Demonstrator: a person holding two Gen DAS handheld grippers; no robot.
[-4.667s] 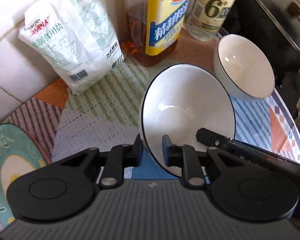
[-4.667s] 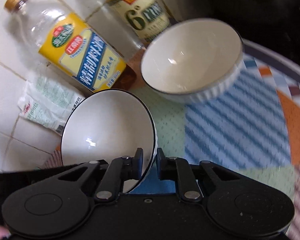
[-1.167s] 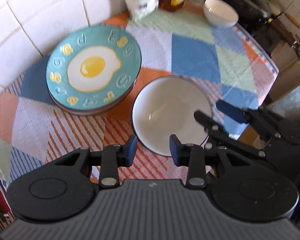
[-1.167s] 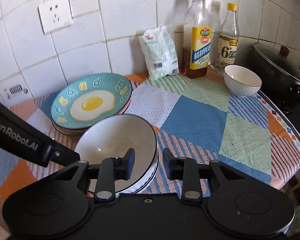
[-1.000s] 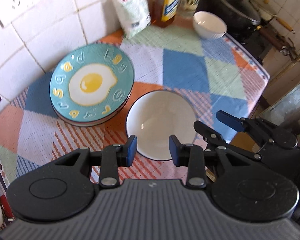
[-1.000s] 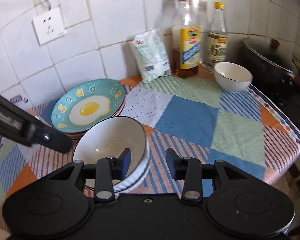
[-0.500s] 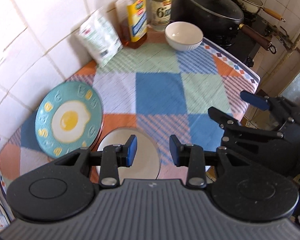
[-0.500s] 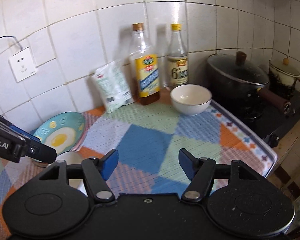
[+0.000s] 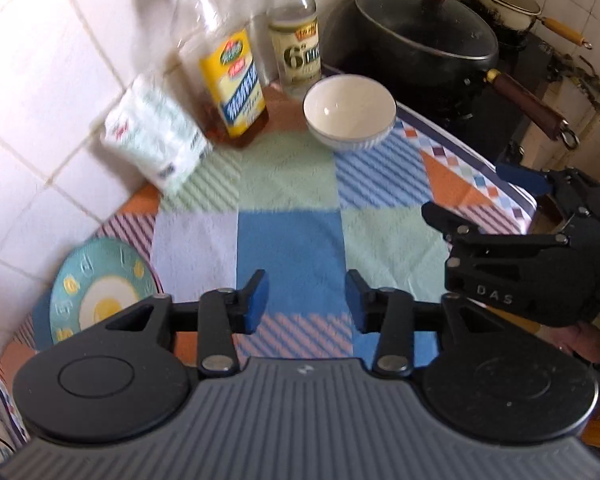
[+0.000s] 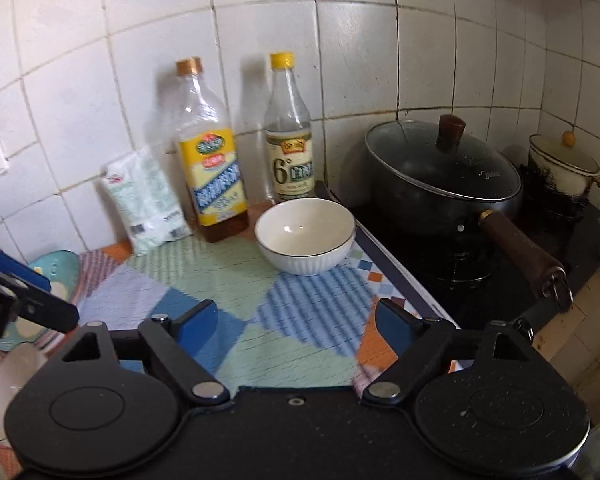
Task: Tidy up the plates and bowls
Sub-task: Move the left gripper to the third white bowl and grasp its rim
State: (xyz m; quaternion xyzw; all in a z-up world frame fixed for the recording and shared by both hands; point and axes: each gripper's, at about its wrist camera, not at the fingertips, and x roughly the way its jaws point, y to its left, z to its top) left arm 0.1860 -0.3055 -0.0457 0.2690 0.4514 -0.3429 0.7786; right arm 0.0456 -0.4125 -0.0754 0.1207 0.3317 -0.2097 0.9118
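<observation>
Left gripper [image 9: 306, 300]: jaws moderately apart, empty, held above the patchwork cloth [image 9: 292, 240]. Right gripper [image 10: 296, 320]: spread wide, empty, also above the cloth and aimed toward the wall. White bowl [image 10: 305, 235] sits at 12 o'clock from the right gripper, just in front of the two bottles [image 10: 212, 168]. Egg-pattern plate [image 9: 100, 292] at 9 o'clock of the left gripper. Second bowl [image 10: 8, 376] at 8 o'clock, partly hidden.

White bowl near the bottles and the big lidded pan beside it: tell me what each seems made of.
White bowl: probably glazed ceramic, glossy with a bright highlight inside, ribbed outer wall, thin dark rim.
Lidded pan: dark, dull metal body by its look; the lid seems tinted glass in a metal band; knob and handle look like brown wood.
</observation>
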